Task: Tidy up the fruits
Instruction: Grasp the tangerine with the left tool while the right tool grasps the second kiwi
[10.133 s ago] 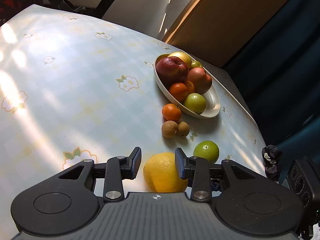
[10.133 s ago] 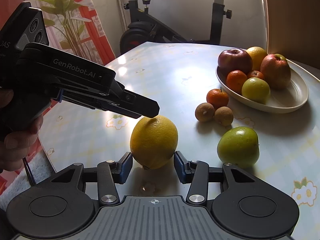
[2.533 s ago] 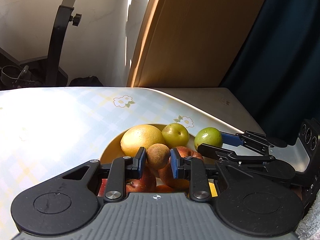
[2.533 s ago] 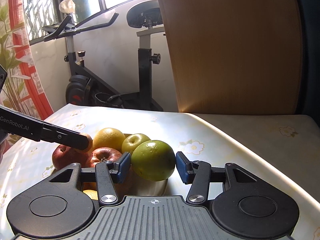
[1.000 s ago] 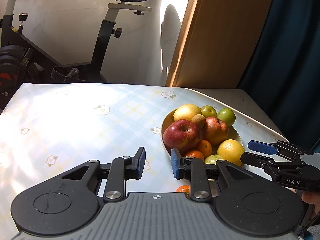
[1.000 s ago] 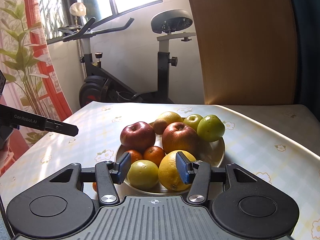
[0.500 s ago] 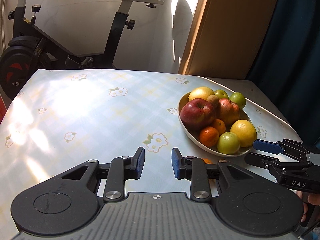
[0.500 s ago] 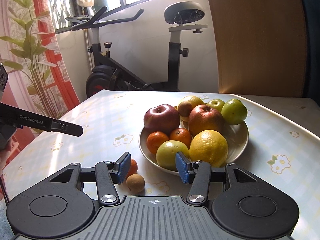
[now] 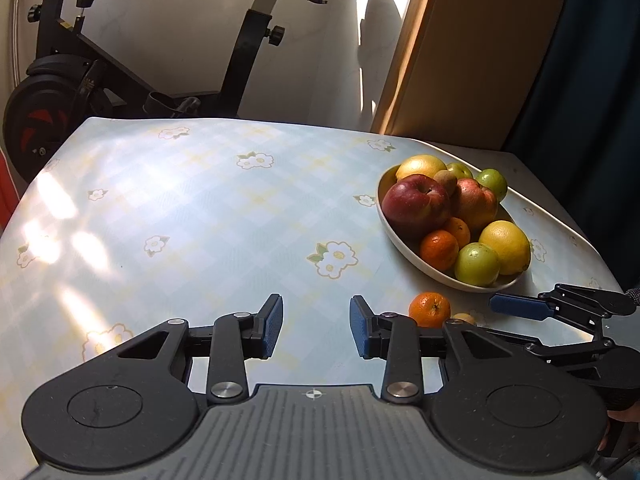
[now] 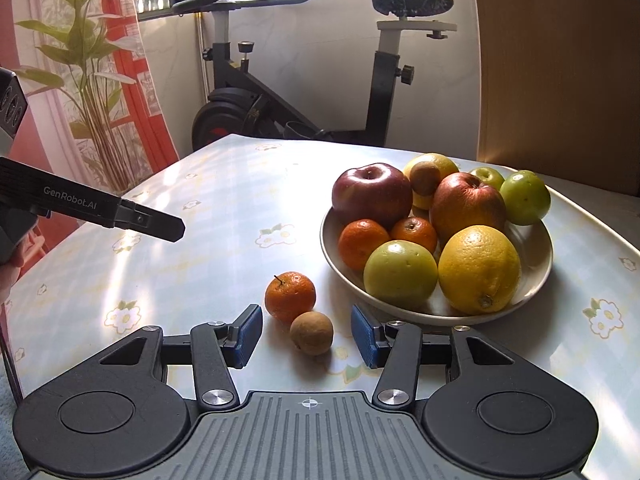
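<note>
A cream oval bowl [image 10: 536,240] [image 9: 386,222] on the flowered table holds apples, oranges, mandarins and a small brown fruit. A loose mandarin [image 10: 290,297] [image 9: 429,309] and a small brown fruit [image 10: 311,333] [image 9: 464,317] lie on the table in front of the bowl. My right gripper [image 10: 307,336] is open and empty, its jaws on either side of the brown fruit, not touching it. My left gripper [image 9: 316,326] is open and empty over bare tablecloth, left of the mandarin.
An exercise bike [image 10: 304,92] [image 9: 120,80] stands beyond the table's far edge. A wooden panel [image 9: 472,52] and dark curtain [image 9: 592,60] rise behind the bowl. A potted plant [image 10: 92,72] stands at the window. The left gripper's finger [image 10: 152,224] hovers over the table's left side.
Both grippers have pulled back from the bowl and sunk toward the table. The loose mandarin and brown fruit now sit nearer my right jaws. Both jaws stand wider open.
</note>
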`<action>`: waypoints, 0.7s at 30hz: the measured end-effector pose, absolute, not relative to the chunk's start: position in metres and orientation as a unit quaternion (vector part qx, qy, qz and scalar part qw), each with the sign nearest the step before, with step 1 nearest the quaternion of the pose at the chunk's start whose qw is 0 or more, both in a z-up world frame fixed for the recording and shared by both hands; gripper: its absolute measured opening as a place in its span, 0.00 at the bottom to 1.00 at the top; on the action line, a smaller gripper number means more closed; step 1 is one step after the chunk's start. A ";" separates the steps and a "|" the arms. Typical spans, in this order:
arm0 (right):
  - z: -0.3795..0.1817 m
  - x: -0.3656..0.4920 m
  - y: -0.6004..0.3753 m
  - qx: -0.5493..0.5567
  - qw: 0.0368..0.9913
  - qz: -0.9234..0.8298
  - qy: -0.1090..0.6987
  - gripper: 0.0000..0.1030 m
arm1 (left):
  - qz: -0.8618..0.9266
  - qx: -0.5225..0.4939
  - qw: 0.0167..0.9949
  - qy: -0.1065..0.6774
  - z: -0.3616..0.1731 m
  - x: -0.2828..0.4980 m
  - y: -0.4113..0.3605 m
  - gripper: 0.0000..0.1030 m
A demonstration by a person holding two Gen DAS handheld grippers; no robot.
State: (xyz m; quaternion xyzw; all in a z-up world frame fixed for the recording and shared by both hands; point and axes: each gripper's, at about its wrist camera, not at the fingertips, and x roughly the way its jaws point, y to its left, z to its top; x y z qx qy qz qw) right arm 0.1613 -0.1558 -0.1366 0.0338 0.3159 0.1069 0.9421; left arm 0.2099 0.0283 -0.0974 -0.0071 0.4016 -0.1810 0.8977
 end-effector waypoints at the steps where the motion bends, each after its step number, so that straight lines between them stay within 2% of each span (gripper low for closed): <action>1: -0.139 0.162 -0.155 0.031 0.941 0.108 0.320 0.44 | -0.181 -0.008 0.897 0.403 -0.098 0.210 0.028 0.37; 8: -0.148 0.171 -0.152 0.015 0.934 0.115 0.337 0.34 | -0.182 -0.010 0.894 0.408 -0.103 0.211 0.025 0.37; 12: -0.150 0.175 -0.152 0.010 0.932 0.117 0.342 0.23 | -0.183 -0.012 0.893 0.410 -0.104 0.212 0.022 0.37; 21: -0.140 0.159 -0.168 0.023 0.941 0.126 0.313 0.23 | -0.206 -0.024 0.886 0.414 -0.108 0.213 0.007 0.38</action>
